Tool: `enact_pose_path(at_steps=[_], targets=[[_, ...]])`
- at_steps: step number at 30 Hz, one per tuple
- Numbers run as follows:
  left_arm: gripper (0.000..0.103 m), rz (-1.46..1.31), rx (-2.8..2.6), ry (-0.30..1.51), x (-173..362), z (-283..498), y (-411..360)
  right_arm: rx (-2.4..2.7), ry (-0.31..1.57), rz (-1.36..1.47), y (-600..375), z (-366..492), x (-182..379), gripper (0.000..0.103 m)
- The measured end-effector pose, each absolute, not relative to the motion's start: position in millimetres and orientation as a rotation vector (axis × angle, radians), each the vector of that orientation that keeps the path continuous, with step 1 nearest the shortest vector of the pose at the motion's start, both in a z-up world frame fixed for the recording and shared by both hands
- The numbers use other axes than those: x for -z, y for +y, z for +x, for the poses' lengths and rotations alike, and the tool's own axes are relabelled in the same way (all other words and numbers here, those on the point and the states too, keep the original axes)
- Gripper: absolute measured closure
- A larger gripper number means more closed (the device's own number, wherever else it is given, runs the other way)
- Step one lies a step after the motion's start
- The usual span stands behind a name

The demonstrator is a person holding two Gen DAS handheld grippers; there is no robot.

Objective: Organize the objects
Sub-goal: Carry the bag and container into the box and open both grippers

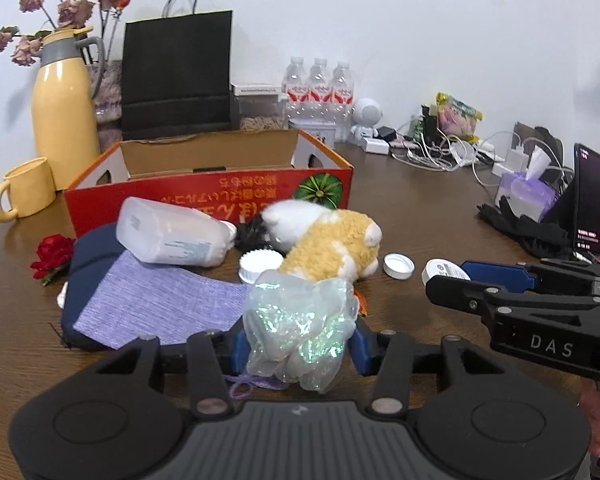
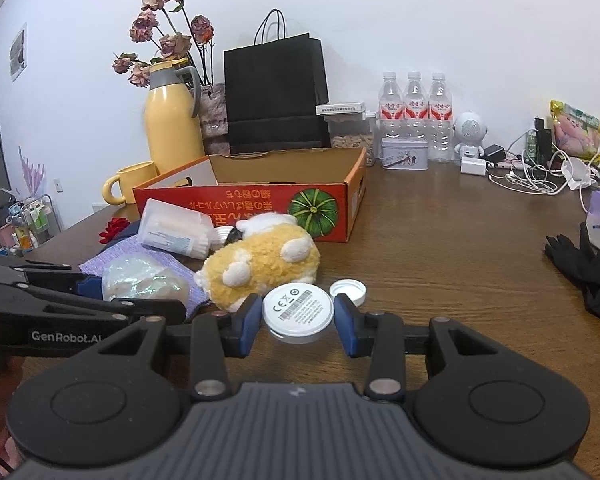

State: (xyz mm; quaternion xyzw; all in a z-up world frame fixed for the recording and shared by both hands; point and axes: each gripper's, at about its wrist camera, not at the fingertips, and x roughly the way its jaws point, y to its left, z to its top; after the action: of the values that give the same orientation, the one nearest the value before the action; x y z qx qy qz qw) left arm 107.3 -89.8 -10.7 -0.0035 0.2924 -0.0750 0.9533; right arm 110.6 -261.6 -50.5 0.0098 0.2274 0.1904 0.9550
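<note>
Between the blue pads of the left gripper (image 1: 298, 346) sits a crumpled iridescent bag (image 1: 300, 326), the fingers closed in against its sides so that it is held above the wooden table (image 1: 440, 200). Just beyond it lies a lilac cloth (image 1: 156, 304) spread over a dark blue cushion (image 1: 86, 256), and past that a clear plastic jar (image 1: 172, 232) on its side, packed with what look like cotton swabs. To the right of the jar a yellow and white plush toy (image 1: 332, 240) lies on the table, with a ribbed white lid (image 1: 256, 264) touching its near side and a second white cap (image 1: 398, 265) just beside it on the right.

The right gripper (image 2: 298, 320) has a round white disc (image 2: 298, 312) with a barcode label between its pads; the left pad touches the rim, while whether the right pad does I cannot tell. The disc seems to be off the tabletop.

Farther out from both tools stands a red cardboard box (image 1: 204, 196) with a pumpkin printed on its front; its top is open and only bare brown card shows inside from here. A red rose (image 1: 52, 254) lies off to the left of the cushion. Behind the box, against the wall, stand a yellow mug (image 1: 24, 190), a yellow thermos jug (image 1: 62, 108), a black paper bag (image 1: 178, 76) and three water bottles (image 1: 320, 88).
</note>
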Motion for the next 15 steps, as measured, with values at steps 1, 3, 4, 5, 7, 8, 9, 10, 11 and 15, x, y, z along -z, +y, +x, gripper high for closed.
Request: enact_pose_path(at_steps=[1,3,4,5,7,8,9,10,11,15], targets=[[0.056,-0.011,0.149,0.589,10,107,-88,-0.388,0.46,0.018,-260,111,50,0.063],[0.056,-0.017,0.141,0.575,7,107,-83,-0.388,0.458,0.013,-256,112,47,0.063],[0.056,-0.02,0.138,0.567,6,107,-80,-0.388,0.456,0.011,-254,112,46,0.063],[0.056,-0.025,0.134,0.555,4,107,-77,-0.388,0.454,0.01,-252,114,45,0.063],[0.056,-0.033,0.125,0.539,0,108,-71,-0.392,0.449,0.011,-247,116,40,0.063],[0.056,-0.038,0.117,0.532,-2,110,-68,-0.395,0.444,0.01,-245,118,38,0.063],[0.056,-0.043,0.108,0.526,-4,112,-65,-0.398,0.437,0.008,-242,119,35,0.063],[0.056,-0.05,0.099,0.52,-6,114,-61,-0.4,0.43,0.007,-239,120,33,0.063],[0.056,-0.057,0.095,0.513,-9,115,-58,-0.403,0.424,0.006,-236,122,30,0.063],[0.056,-0.062,0.067,0.476,-18,122,-46,-0.416,0.406,0.014,-226,131,22,0.063]])
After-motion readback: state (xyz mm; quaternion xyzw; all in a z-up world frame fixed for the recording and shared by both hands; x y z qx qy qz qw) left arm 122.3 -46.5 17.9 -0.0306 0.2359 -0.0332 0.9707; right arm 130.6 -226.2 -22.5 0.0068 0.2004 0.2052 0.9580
